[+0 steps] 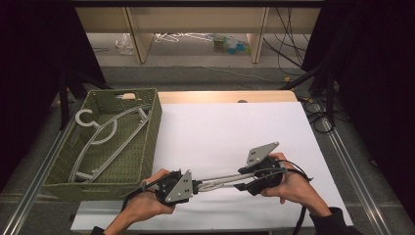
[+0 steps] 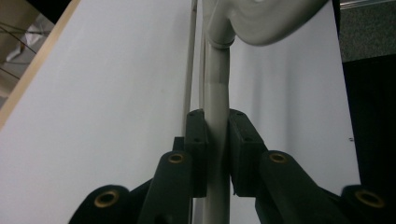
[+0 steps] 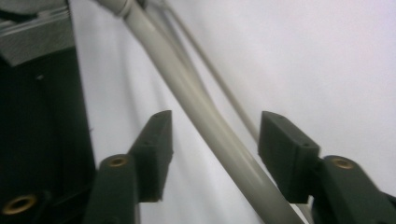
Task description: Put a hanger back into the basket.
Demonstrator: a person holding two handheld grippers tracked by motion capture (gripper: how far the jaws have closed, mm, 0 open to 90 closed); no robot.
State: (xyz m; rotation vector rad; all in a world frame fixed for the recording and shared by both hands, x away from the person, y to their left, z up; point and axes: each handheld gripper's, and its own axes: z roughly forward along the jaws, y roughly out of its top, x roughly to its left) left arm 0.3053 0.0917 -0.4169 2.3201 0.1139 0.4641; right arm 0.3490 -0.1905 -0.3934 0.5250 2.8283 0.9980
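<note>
A grey plastic clothes hanger (image 1: pixel 220 179) hangs between the two grippers over the white sheet (image 1: pixel 230 132) near the table's front. My left gripper (image 1: pixel 193 186) is shut on one end of it; in the left gripper view the black pads clamp the hanger's grey bar (image 2: pixel 216 135). My right gripper (image 1: pixel 244 177) is open around the other end: the hanger's arm (image 3: pixel 205 116) runs slantwise between the spread fingers (image 3: pixel 156 149) without touching either. A person's hands hold both grippers.
A green woven basket (image 1: pixel 147 147) stands at the left of the table with more grey hangers (image 1: pixel 103 137) lying inside. Beyond the table's far edge are wooden shelf legs, cables and clutter on the floor. Metal rails run along both sides.
</note>
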